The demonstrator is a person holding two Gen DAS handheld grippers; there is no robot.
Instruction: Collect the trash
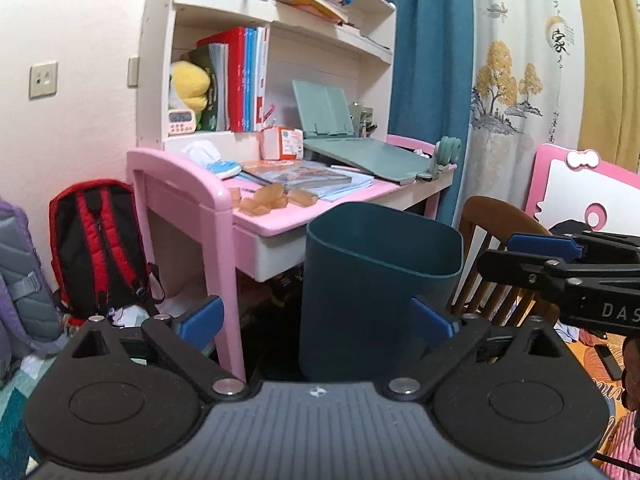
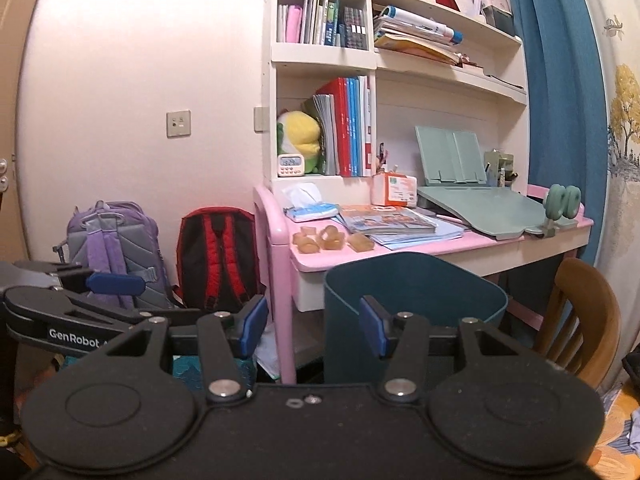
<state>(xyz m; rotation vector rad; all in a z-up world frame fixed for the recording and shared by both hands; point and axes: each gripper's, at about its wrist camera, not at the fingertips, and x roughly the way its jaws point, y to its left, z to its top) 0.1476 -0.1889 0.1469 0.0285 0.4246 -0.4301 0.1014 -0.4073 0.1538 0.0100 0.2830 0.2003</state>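
A dark teal bin (image 1: pixel 376 288) stands on the floor in front of a pink desk (image 1: pixel 280 220); it also shows in the right wrist view (image 2: pixel 412 304). Several crumpled amber wrappers (image 1: pixel 272 198) lie on the desk's near left corner, and they show in the right wrist view (image 2: pixel 332 239) too. My left gripper (image 1: pixel 316 322) is open and empty, low and close to the bin. My right gripper (image 2: pixel 314 328) is open and empty, level with the bin's left wall. Each gripper appears in the other's view: the right one (image 1: pixel 568 264) and the left one (image 2: pixel 92 292).
The desk holds a tissue pack (image 2: pixel 310 210), books (image 2: pixel 392 220), an orange box (image 2: pixel 394 189) and a green book stand (image 2: pixel 480 204). A red backpack (image 2: pixel 218 254) and a purple one (image 2: pixel 112 248) lean on the wall. A wooden chair (image 2: pixel 580 320) stands at right.
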